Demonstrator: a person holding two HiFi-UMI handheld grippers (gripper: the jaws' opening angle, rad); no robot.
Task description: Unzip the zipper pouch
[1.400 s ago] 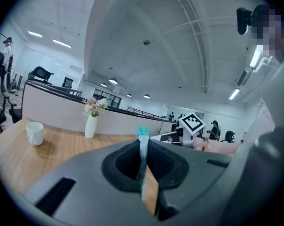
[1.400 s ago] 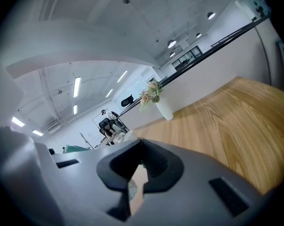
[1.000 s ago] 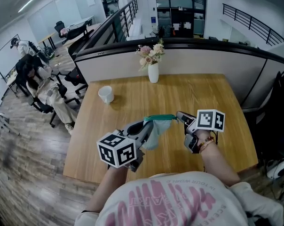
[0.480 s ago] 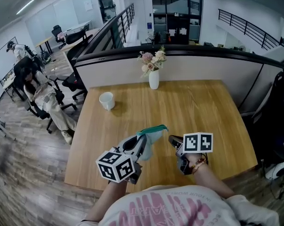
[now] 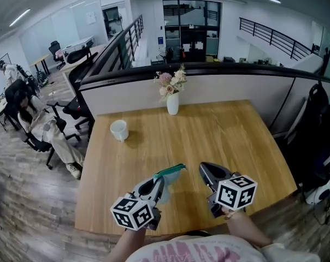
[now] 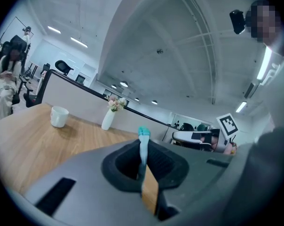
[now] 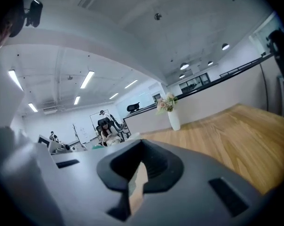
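The zipper pouch [image 5: 168, 174] is pale blue-green with a teal zipper strip along its top. My left gripper [image 5: 158, 182] is shut on it and holds it up over the near part of the wooden table [image 5: 230, 130]. In the left gripper view the pouch's teal edge [image 6: 143, 136] stands up thin between the closed jaws of the left gripper [image 6: 142, 169]. My right gripper [image 5: 205, 168] hovers just right of the pouch, apart from it, shut with nothing in it. The right gripper view shows its jaws [image 7: 136, 179] pressed together and empty.
A white cup [image 5: 119, 130] stands at the table's far left, and a white vase with flowers [image 5: 172, 103] at the far edge. Behind it runs a low partition wall [image 5: 219, 86]. People sit at desks to the left [image 5: 34, 124].
The right gripper let go of the pouch's end, shut and drew back toward me. The pouch now hangs from the left gripper alone, and both grippers came lower and nearer.
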